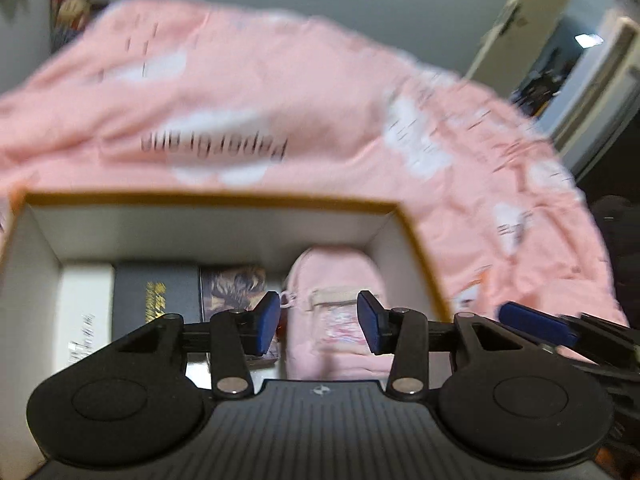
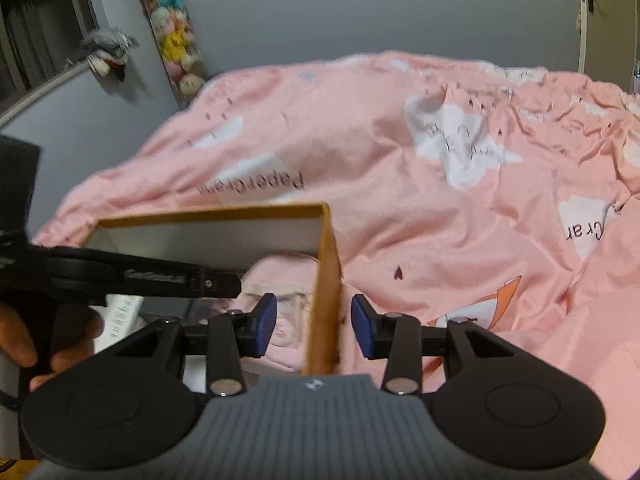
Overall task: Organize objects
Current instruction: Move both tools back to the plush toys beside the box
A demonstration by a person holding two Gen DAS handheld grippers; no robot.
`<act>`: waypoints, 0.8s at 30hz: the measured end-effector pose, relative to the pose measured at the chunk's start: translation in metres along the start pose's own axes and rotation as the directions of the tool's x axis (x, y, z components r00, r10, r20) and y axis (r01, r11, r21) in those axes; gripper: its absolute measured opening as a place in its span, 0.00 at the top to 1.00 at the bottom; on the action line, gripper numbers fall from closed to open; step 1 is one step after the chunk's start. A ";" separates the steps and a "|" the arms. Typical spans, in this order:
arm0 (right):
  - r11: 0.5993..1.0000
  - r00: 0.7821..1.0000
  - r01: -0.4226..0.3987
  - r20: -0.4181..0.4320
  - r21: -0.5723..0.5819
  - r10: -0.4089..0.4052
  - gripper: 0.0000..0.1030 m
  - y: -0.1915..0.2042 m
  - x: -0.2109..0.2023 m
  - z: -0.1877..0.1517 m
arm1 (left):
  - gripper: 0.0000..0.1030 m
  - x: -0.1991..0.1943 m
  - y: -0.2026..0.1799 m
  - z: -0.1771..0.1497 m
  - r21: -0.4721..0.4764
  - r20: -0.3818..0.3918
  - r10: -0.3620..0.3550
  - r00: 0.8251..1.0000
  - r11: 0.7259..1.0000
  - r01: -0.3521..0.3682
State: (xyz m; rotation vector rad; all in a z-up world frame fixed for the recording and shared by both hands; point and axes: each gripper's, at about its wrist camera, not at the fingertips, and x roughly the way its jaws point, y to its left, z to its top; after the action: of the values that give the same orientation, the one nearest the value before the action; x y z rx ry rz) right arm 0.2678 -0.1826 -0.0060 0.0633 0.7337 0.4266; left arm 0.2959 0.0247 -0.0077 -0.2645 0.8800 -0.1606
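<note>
An open cardboard box (image 1: 416,248) with white inner walls sits on the pink bedspread. Inside lie a pink pouch (image 1: 332,280), a dark box with gold print (image 1: 156,296), a patterned card box (image 1: 234,284) and a white box (image 1: 86,312). My left gripper (image 1: 318,322) is open above the pink pouch, touching nothing. My right gripper (image 2: 313,330) is open and straddles the box's right wall (image 2: 326,292), one pad inside and one outside. The pink pouch also shows in the right wrist view (image 2: 280,280). The left gripper's arm (image 2: 132,276) crosses over the box.
The pink bedspread (image 2: 440,200) with white cloud prints spreads around the box. A grey wall, a column of plush toys (image 2: 172,36) and a window ledge stand at the back left. A doorway (image 1: 580,64) is at the right.
</note>
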 end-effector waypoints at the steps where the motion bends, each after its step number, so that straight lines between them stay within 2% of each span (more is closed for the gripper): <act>1: 1.000 1.000 -0.004 0.022 -0.003 0.004 0.58 0.003 -0.009 -0.003 | 0.52 -0.017 -0.003 -0.004 0.019 0.033 -0.017 0.999 1.000 0.016; 5: 0.998 0.996 -0.047 0.072 -0.039 0.049 0.58 0.021 -0.043 -0.024 | 0.52 -0.076 -0.011 -0.031 0.084 0.109 -0.078 0.991 0.994 0.068; 9: 0.997 0.997 -0.038 0.069 -0.065 0.042 0.58 0.040 -0.068 -0.056 | 0.58 -0.115 -0.005 -0.067 0.066 0.129 -0.069 0.989 0.996 0.060; 15: 0.997 0.999 -0.031 0.009 -0.077 0.032 0.60 0.064 -0.084 -0.103 | 0.60 -0.126 0.011 -0.124 0.027 0.043 0.019 0.999 0.999 -0.020; 17: 0.995 0.999 -0.032 -0.031 -0.093 0.030 0.68 0.072 -0.082 -0.118 | 0.66 -0.123 0.018 -0.141 0.015 -0.011 0.044 0.999 0.999 -0.044; 19: 0.994 0.998 -0.022 -0.065 -0.107 0.015 0.69 0.077 -0.079 -0.130 | 0.67 -0.118 0.021 -0.155 0.023 -0.040 0.057 0.998 0.998 -0.056; 22: 0.990 0.995 0.016 -0.099 -0.137 -0.030 0.76 0.083 -0.075 -0.149 | 0.67 -0.109 0.022 -0.174 0.038 -0.079 0.096 0.992 0.995 -0.093; 24: 0.991 0.993 0.021 -0.116 -0.135 -0.037 0.76 0.083 -0.075 -0.157 | 0.66 -0.103 0.018 -0.178 0.047 -0.092 0.082 0.992 0.996 -0.078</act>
State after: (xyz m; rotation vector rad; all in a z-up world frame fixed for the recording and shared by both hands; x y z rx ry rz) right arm 0.0854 -0.1510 -0.0583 -0.0996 0.8194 0.4537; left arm 0.0935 0.0381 -0.0455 -0.1815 0.9775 -0.1178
